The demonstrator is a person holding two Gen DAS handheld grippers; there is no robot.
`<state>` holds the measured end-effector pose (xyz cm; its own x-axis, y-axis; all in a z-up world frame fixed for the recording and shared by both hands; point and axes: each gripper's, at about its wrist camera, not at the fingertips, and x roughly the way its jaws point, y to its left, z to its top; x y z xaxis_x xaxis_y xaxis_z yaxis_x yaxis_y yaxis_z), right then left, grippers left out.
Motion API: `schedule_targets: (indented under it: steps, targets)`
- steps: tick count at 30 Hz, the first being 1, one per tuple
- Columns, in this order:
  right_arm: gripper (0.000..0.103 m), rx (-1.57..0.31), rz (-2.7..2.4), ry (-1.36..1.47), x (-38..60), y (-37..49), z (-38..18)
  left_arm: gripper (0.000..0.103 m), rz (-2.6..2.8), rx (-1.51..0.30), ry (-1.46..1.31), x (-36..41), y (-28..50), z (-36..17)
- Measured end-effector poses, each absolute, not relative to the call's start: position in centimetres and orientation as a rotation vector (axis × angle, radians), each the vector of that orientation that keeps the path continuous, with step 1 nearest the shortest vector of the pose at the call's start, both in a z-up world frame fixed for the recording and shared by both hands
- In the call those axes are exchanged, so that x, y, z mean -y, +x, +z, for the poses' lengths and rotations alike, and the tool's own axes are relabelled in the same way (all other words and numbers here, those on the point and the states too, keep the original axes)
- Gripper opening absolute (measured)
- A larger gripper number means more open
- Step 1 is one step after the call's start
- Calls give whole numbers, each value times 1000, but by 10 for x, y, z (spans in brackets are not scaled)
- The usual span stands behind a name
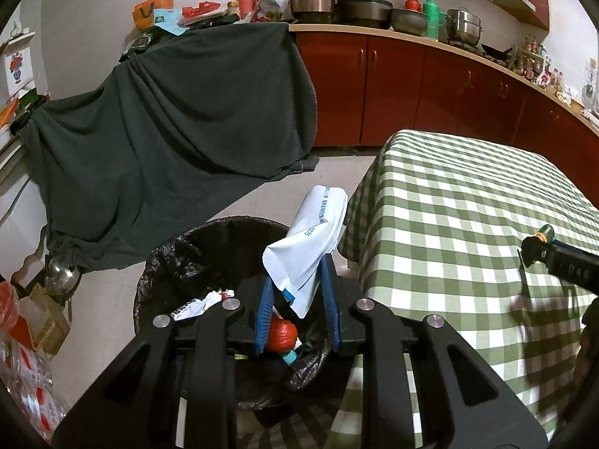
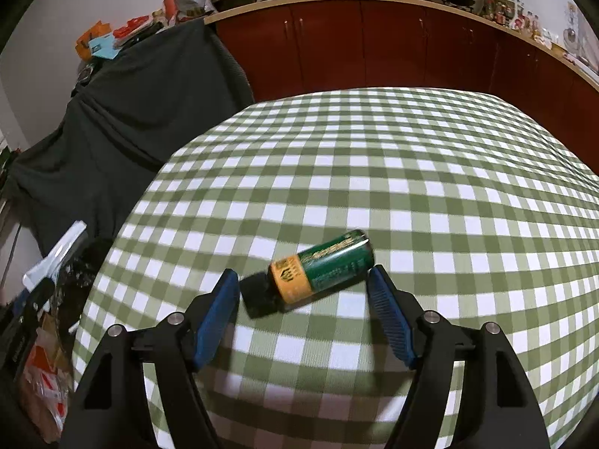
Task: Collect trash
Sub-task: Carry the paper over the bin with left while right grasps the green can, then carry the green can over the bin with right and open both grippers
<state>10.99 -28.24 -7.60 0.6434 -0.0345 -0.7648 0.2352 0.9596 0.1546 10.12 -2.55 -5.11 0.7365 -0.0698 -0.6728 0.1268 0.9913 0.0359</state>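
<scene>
Our left claw (image 1: pixel 297 299) grips the white pouch (image 1: pixel 310 247) above the bin (image 1: pixel 164 262), while our nearer right claw (image 2: pixel 303 295) spreads open around the green bottle (image 2: pixel 324 271), lying on the worktop (image 2: pixel 411 172) with its long axis spanning the gap.

The bin (image 1: pixel 224 247) stands on the floor just left of the surface (image 1: pixel 468 224), close against its hanging cloth. The left claw (image 1: pixel 297 299) hangs over the bin's mouth with a pouch (image 1: pixel 310 247) between its fingers, above the trash lying inside. On the surface a bottle (image 2: pixel 324 271) lies on its side between the spread fingers of the right claw (image 2: pixel 303 292). Behind both runs the cabinet row (image 1: pixel 430 89), with a draped cloth (image 1: pixel 168 131) to its left.
</scene>
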Motion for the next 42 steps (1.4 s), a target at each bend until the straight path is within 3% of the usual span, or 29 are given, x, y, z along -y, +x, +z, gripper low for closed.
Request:
schedule_targets:
  steps: [23, 32, 37, 42]
  targets:
    - [70, -868, -218, 200, 312, 95, -75, 23, -101, -734, 76, 21, 106, -53]
    - [46, -869, -209, 185, 311, 107, -76, 23, -73, -727, 82, 19, 104, -53]
    - [24, -868, -188, 187, 311, 108, -77, 23, -70, -728, 79, 19, 104, -53]
    - [24, -857, -175, 195, 308, 103, -77, 23, -68, -728, 75, 18, 103, -53]
